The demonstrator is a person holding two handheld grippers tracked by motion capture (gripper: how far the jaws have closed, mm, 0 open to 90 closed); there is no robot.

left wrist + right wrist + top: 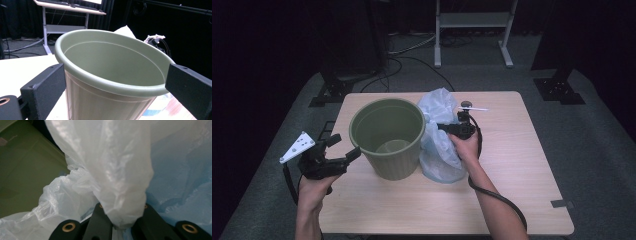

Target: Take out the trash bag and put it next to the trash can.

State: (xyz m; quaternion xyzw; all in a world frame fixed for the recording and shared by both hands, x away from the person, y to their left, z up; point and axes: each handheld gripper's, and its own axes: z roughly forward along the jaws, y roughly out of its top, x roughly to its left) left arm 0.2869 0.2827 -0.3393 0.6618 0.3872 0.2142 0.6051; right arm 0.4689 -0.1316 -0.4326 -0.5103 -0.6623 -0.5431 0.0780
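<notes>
High view gives me my left gripper at the table's left edge, jaws spread wide, not touching the green bin just beside them. Bunched against the bin's right side sits the pale blue plastic bag; my right gripper is clamped on it.

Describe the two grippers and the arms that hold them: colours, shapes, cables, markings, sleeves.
Both grippers are black, each with two flat, blocky jaws. The left gripper carries a pale grey three-cornered plate dotted with small holes. The right gripper has a small white part on top and brass-coloured rivets near the jaw bases. A black cable trails from each. The forearms show no sleeves.
</notes>
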